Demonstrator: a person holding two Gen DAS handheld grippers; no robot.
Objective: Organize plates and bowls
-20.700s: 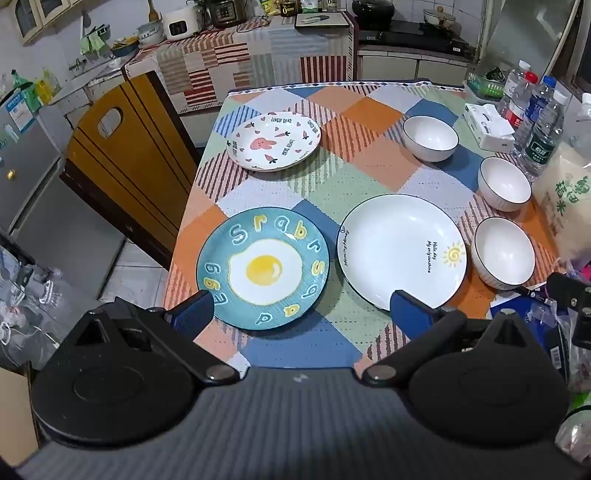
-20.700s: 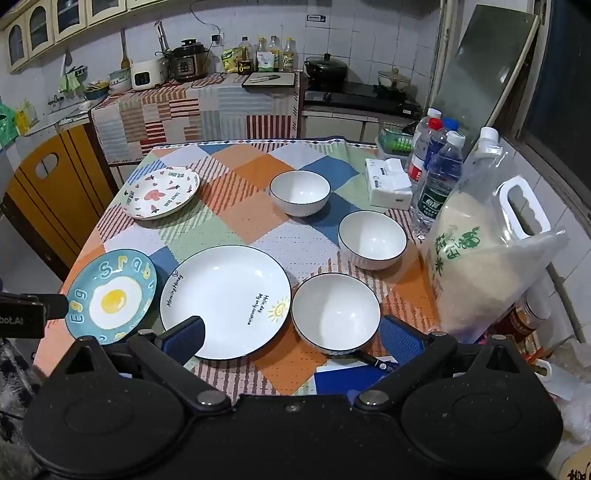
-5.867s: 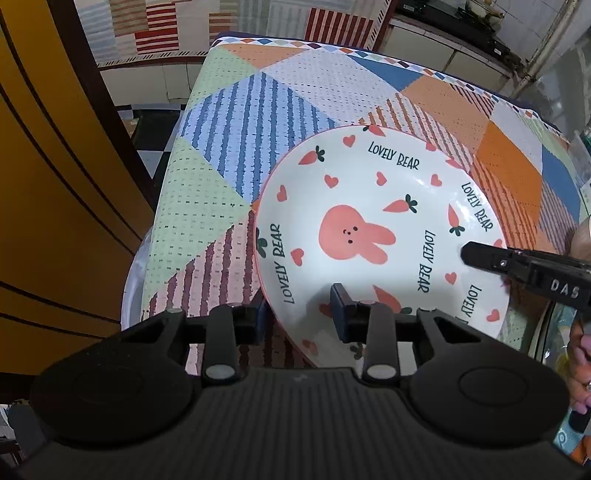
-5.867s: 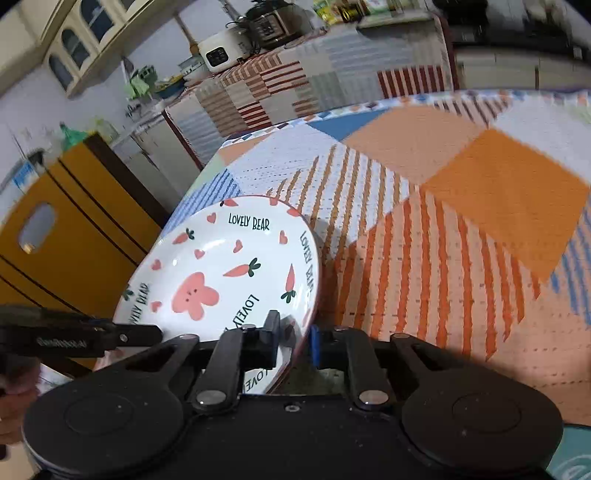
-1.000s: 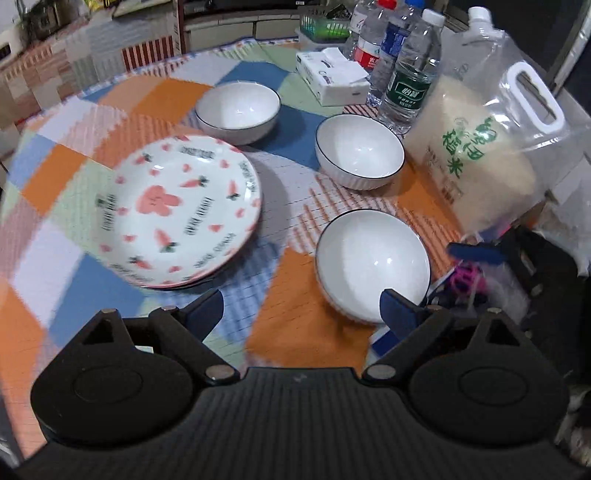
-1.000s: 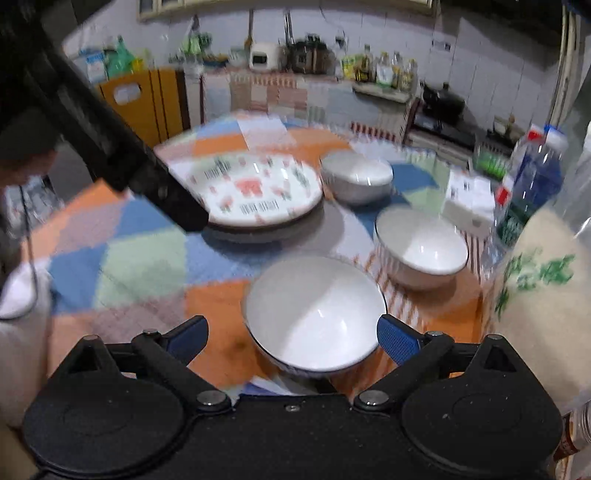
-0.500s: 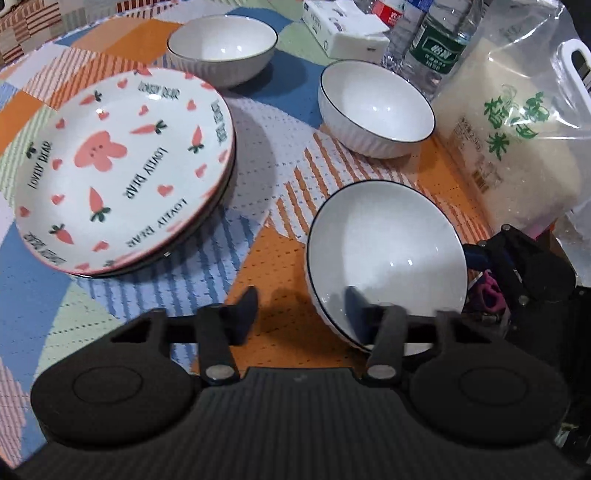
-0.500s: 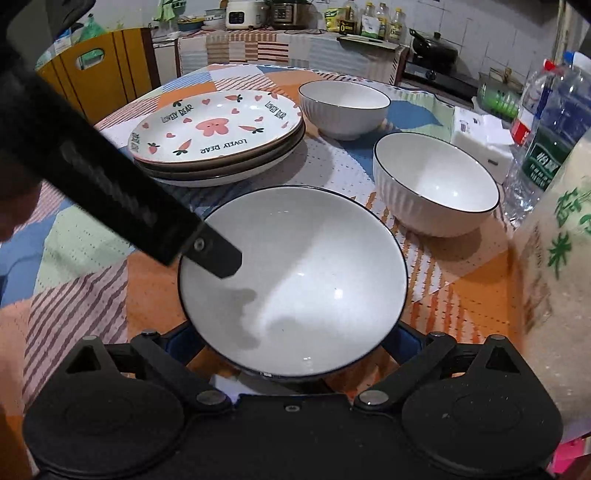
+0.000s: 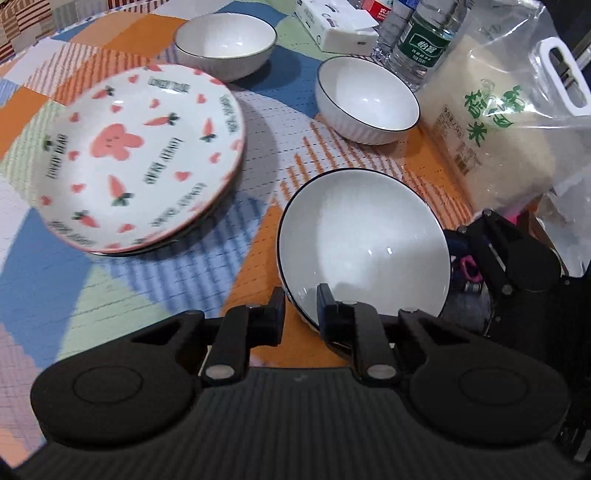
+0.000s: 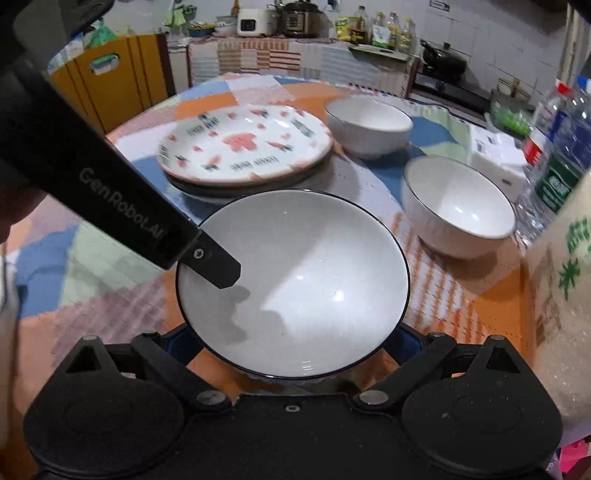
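The left tongs (image 9: 301, 306) point steeply down and their jaws have just been closing; they now pinch the near rim of a bowl (image 9: 364, 251), one finger (image 9: 327, 301) inside it and the other outside. The right tongs (image 10: 295, 339) stand spread wide, a blue-padded finger (image 10: 179, 341) on either side of the same bowl, not visibly pressing it. A hand (image 10: 16, 210) grips the left tool's handle.

Home kitchen: stove wok (image 10: 445, 59), rice cooker (image 10: 249, 23).

Plate stack (image 9: 140, 155) blurred (lower plates hidden)
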